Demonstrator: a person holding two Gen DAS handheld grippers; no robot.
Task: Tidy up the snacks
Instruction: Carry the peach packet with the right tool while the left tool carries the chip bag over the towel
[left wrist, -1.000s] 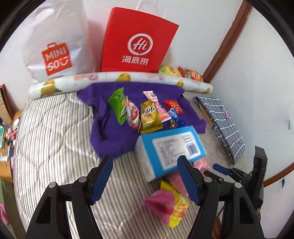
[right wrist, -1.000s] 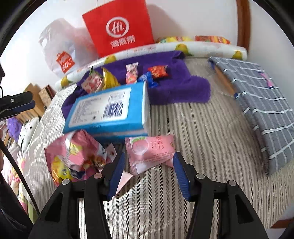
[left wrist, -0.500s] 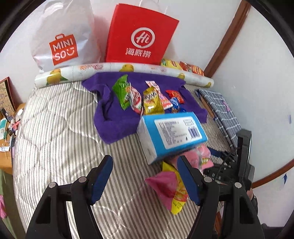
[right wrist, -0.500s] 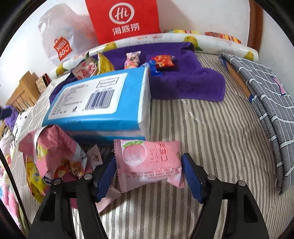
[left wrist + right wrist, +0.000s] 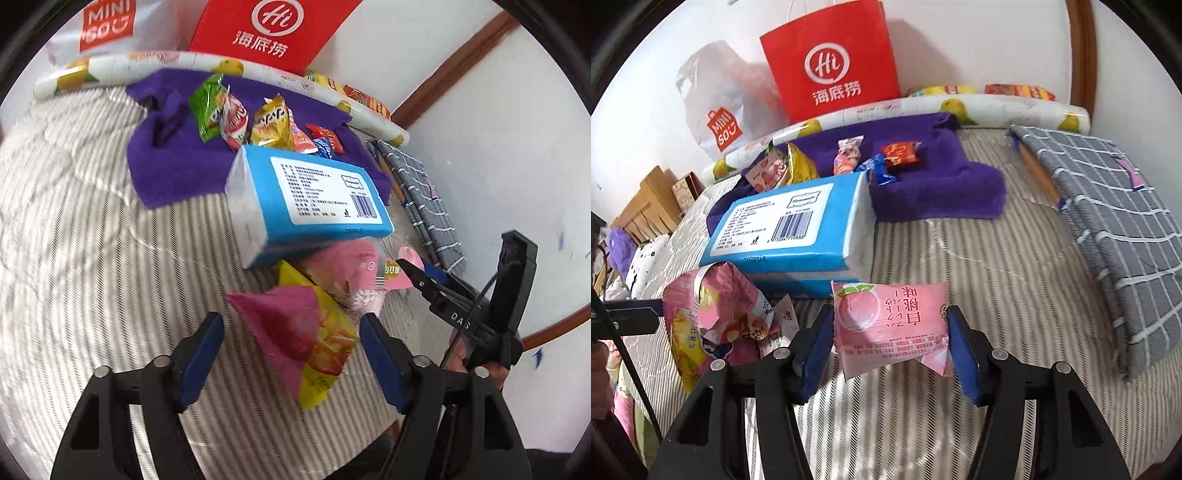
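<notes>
Closer now, right tool brackets glossy peach packet, unclamped; left tool spread wide.

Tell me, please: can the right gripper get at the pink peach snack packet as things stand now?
Probably yes. The right gripper is open, and the pink peach packet already lies between its fingers on the striped bed cover, with nothing lying over it.

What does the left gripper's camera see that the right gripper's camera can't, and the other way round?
Only the left wrist view shows the green snack packet on the purple towel, and the right gripper seen from the side. Only the right wrist view shows the wooden furniture, the plush toys and the whole pink peach packet between open jaws. Both show the blue tissue pack and the red paper bag.
</notes>
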